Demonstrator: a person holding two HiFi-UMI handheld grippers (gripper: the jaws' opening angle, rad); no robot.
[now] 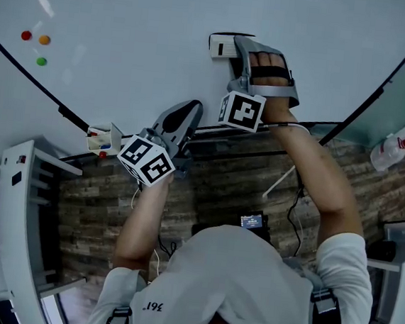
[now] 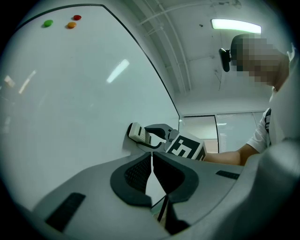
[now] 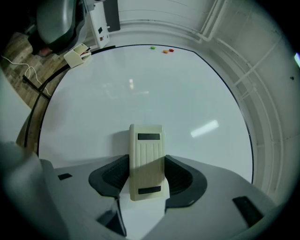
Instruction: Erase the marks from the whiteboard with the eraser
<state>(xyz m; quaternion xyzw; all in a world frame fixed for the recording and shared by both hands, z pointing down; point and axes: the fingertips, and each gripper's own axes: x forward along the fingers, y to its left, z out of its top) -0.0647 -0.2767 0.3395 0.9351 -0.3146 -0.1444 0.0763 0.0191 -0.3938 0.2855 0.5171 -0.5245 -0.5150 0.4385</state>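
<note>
The cream eraser is pressed flat on the whiteboard, and my right gripper is shut on it. In the head view the eraser sits on the board's lower middle, with the right gripper behind it. My left gripper hangs lower left of it, by the board's bottom edge, shut with nothing in it. From the left gripper view its pads meet and the eraser lies ahead. I see no marks on the board.
Red, orange and green magnets cling to the board's far left. A small holder box with markers hangs on the board's lower frame. Below are a wood-pattern floor, cables and white furniture.
</note>
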